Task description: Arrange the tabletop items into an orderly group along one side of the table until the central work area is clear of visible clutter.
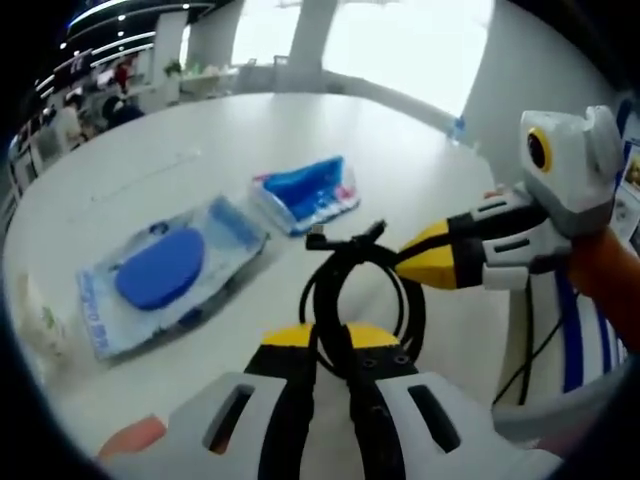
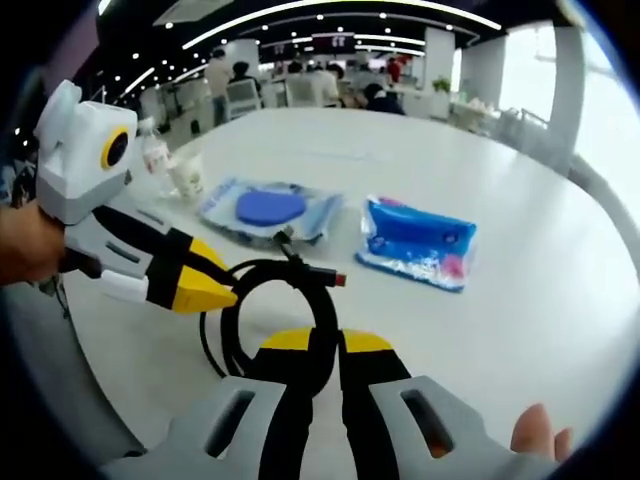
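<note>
A coiled black cable (image 1: 360, 285) hangs over the white table (image 1: 300, 130), held from two sides. In the left gripper view my left gripper (image 1: 330, 338) is shut on the coil's near side. My right gripper (image 1: 415, 265) comes in from the right, its yellow tips closed on the coil's far edge. The right gripper view shows my right gripper (image 2: 325, 345) shut on the cable (image 2: 270, 290), with the left gripper (image 2: 215, 285) pinching it from the left. Beyond lie a clear bag with a blue oval pad (image 1: 160, 270) (image 2: 268, 208) and a blue packet (image 1: 305, 192) (image 2: 415, 240).
A plastic bottle (image 2: 155, 150) and a paper cup (image 2: 188, 175) stand near the table's left edge in the right gripper view. A crumpled pale wrapper (image 1: 40, 320) lies at the left edge. Chairs and people sit beyond the far rim. Bare tabletop (image 2: 520, 180) spreads behind the packets.
</note>
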A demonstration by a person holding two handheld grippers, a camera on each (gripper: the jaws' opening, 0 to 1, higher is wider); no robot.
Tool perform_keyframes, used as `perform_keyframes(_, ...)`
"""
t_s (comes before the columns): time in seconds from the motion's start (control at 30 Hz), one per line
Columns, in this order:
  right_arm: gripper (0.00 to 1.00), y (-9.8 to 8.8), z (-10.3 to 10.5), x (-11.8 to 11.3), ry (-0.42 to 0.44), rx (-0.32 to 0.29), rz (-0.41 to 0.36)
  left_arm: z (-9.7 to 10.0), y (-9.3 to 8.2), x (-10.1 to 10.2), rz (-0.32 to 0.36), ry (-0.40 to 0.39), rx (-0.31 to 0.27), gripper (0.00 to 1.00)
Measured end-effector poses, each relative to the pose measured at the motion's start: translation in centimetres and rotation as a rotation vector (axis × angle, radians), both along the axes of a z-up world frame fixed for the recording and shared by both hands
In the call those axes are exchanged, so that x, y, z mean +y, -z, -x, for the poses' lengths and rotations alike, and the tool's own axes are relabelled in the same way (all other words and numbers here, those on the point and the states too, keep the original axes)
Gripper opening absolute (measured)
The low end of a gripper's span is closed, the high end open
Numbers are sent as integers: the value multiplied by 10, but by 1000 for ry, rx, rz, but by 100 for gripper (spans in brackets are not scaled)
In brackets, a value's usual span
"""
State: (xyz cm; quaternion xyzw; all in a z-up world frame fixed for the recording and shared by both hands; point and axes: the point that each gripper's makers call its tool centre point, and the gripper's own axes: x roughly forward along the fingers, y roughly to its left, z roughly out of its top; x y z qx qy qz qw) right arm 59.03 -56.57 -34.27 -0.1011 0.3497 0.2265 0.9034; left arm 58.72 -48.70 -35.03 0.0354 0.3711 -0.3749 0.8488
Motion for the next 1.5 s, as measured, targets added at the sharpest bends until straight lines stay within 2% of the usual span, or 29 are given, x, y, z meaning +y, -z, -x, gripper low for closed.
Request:
perform_keyframes(0.17, 9, 2, -10, -6, -3, 5, 15, -8, 2, -5, -4, 1, 5, 8)
perform_keyframes(0.37, 9, 15, -18, -10, -17, 36, 45, -13, 13, -7, -21, -3, 29, 6)
perform_keyframes(0.6, 9, 31, -28, -10, -20, 77, 34, -20, 28, -9, -26, -18, 62, 6)
perform_keyframes(0.93, 9, 43, -36, -8, -29, 98, 47, -27, 39, -7, -29, -26, 89, 7)
perform_keyframes(1.03, 9, 49, -36, -10, -26, 109, 49, -27, 41, -8, -28, -27, 96, 8)
perform_keyframes(1.5, 9, 51, -37, -11, -22, 114, 44, -28, 40, -9, -39, -25, 86, 9)
